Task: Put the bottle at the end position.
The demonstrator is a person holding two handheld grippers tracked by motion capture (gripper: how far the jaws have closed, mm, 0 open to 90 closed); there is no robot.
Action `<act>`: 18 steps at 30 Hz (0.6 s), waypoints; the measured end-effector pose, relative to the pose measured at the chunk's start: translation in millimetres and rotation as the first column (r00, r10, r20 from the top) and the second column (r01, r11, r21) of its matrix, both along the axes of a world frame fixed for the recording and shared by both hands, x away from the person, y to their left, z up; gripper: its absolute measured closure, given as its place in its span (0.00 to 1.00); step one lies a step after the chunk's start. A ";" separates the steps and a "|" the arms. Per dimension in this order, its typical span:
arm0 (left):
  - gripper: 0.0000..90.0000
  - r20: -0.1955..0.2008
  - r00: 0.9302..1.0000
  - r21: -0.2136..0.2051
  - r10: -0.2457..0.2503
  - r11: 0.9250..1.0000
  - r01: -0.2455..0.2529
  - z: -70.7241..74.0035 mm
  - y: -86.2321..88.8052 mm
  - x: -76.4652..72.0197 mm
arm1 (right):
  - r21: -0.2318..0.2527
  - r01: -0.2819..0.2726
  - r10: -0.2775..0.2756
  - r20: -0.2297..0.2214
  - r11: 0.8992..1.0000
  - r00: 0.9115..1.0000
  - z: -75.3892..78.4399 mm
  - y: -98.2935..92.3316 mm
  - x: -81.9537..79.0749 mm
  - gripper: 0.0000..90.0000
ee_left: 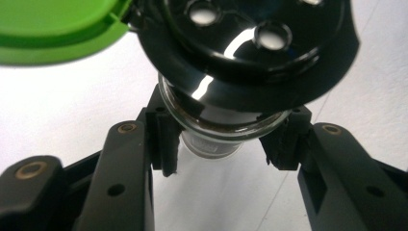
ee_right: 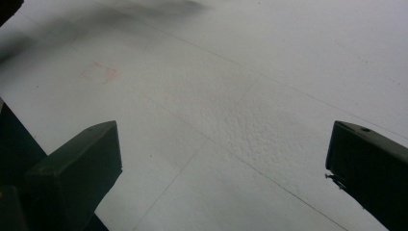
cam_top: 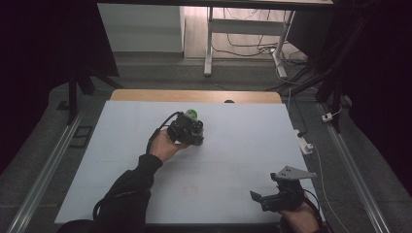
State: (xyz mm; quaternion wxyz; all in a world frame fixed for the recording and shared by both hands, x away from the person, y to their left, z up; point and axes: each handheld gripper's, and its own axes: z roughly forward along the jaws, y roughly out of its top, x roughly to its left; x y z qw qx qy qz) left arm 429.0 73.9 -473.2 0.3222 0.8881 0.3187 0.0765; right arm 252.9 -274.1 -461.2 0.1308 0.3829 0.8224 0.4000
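Note:
A small glass shaker jar with a black perforated cap and a flipped-open green lid stands on the white table sheet. My left gripper is shut on the jar's glass neck, one pad on each side. From above, the left gripper sits mid-table, a little left of centre, with the green lid just beyond it. At the near right corner my right gripper is open; in its own view the right gripper has wide-apart jaws over bare sheet.
A faint red square mark lies on the sheet near the front centre, also the red mark ahead of the right gripper. The wooden table edge runs along the back. A white power strip lies off the right edge.

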 end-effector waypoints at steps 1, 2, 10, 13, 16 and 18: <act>0.59 0.000 1.000 0.004 0.004 1.000 -0.004 -1.1 0.1 0.3 | -0.001 0.001 -0.001 -0.001 1.000 1.000 0.0 0.2 0.0 0.00; 0.59 -0.003 1.000 0.002 0.007 1.000 -0.007 -2.3 0.7 0.9 | -0.003 0.000 0.000 -0.001 1.000 1.000 0.0 0.4 -0.1 0.00; 0.59 -0.007 1.000 0.016 0.026 1.000 -0.026 -10.7 6.8 2.7 | -0.008 -0.003 0.003 -0.001 1.000 1.000 -0.2 0.9 0.1 0.00; 0.59 -0.010 1.000 0.021 0.021 1.000 -0.021 -13.9 7.0 3.2 | -0.010 -0.003 0.003 -0.003 1.000 1.000 -0.1 1.2 0.0 0.00; 0.59 -0.009 1.000 0.020 0.015 1.000 -0.015 -18.3 6.4 3.1 | -0.011 -0.003 0.003 -0.003 1.000 1.000 -0.1 1.2 0.0 0.00; 0.59 -0.005 1.000 0.023 0.010 1.000 -0.009 -21.2 5.5 2.4 | -0.010 -0.002 0.002 -0.004 1.000 1.000 -0.2 1.2 0.1 0.00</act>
